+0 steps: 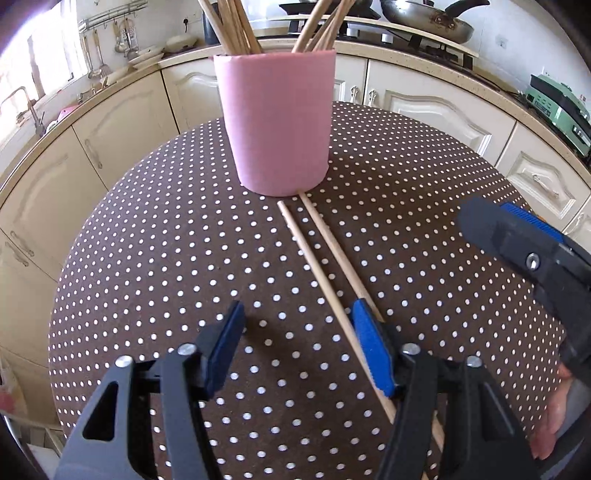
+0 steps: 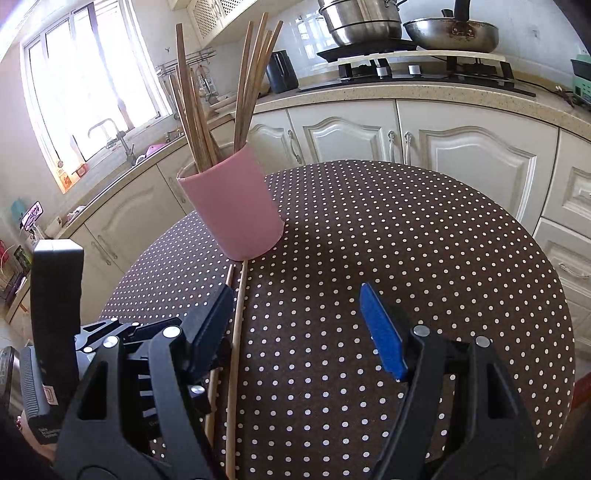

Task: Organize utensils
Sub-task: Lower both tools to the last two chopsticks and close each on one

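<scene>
A pink cup [image 1: 277, 122] [image 2: 232, 210] stands on the round brown polka-dot table [image 1: 147, 258] [image 2: 406, 240] and holds several wooden chopsticks [image 2: 192, 110]. Two loose chopsticks [image 1: 314, 266] [image 2: 238, 314] lie side by side on the cloth, running from the cup's base toward me. My left gripper [image 1: 299, 343] is open low over the table; one loose chopstick passes just inside its right pad [image 1: 371, 347], the other runs under that finger. My right gripper [image 2: 295, 325] [image 1: 480, 221] is open too, with a chopstick just inside its left pad [image 2: 210, 325].
Cream kitchen cabinets [image 2: 461, 147] curve round the table on the far side. A hob with steel pans [image 2: 443, 33] is at the back, a sink and tap [image 2: 110, 136] under the window on the left. A hand [image 1: 550, 417] shows at the right edge.
</scene>
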A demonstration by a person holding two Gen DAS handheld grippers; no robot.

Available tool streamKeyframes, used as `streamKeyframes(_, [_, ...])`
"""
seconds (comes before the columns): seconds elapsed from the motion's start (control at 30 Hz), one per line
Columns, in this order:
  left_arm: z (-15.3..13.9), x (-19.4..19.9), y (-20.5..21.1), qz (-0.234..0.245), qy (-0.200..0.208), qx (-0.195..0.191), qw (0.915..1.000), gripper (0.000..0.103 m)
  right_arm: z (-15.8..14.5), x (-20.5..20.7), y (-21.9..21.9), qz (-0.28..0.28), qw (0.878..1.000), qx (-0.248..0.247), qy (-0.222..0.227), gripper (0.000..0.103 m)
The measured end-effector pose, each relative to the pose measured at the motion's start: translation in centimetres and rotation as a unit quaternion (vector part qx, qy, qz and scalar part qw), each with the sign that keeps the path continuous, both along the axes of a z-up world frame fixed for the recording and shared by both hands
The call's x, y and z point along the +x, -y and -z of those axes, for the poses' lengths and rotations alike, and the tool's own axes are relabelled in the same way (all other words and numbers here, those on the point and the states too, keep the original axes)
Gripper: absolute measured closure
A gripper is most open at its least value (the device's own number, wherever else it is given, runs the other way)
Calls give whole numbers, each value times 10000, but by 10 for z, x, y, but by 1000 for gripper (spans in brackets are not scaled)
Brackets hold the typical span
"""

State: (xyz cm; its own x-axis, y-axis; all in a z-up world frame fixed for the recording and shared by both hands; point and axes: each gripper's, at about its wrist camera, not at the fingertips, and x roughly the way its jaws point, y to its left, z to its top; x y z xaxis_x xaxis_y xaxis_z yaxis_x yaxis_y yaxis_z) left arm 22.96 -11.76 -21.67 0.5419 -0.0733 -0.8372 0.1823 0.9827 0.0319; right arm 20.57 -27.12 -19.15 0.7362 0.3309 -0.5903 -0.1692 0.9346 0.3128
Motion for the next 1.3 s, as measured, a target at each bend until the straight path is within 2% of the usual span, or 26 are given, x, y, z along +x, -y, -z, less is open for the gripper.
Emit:
streamKeyframes(0.17, [-2, 0, -17, 49, 7, -3, 10000, 74, 1, 1, -4, -140, 9998, -100, -123, 33])
streamKeyframes(0.23, [-1, 0, -29, 13, 18, -3, 10000, 87, 2, 2, -8, -225, 9994, -139, -217, 33])
streamKeyframes(0.3, [-1, 1, -35, -38, 3, -49, 10000, 94, 4, 4, -15, -326, 9987, -206, -325, 33])
streamKeyframes(0.7, [1, 0, -76, -143, -32, -346, 9993, 97, 16, 30, -63, -950, 9846, -893, -1164, 33])
streamKeyframes(0.83, [1, -1, -82, -190, -85, -402, 9990, 97, 18, 42, -79, -1136, 9758, -1133, -1487, 54])
streamKeyframes(0.9, [1, 1, -85, -176, -146, -494, 9985, 97, 20, 47, -85, -1189, 9710, -1276, -1632, 60])
streamKeyframes(0.93, [0, 4, -86, -159, -204, -524, 9983, 97, 19, 50, -88, -1198, 9691, -1373, -1664, 69])
streamKeyframes(1.0, [-1, 11, -88, -118, -280, -519, 9982, 97, 18, 55, -94, -1240, 9646, -1489, -1791, 70])
streamKeyframes(1.2, [-3, 28, -82, -27, -445, -428, 9981, 97, 16, 71, -114, -1427, 9427, -2161, -2105, 81])
streamKeyframes(1.27, [-3, 32, -79, -24, -441, -402, 9982, 97, 14, 79, -124, -1428, 9390, -2226, -2197, 86])
streamKeyframes(1.3, [-3, 34, -79, -29, -436, -414, 9982, 97, 14, 81, -124, -1412, 9384, -2236, -2223, 91])
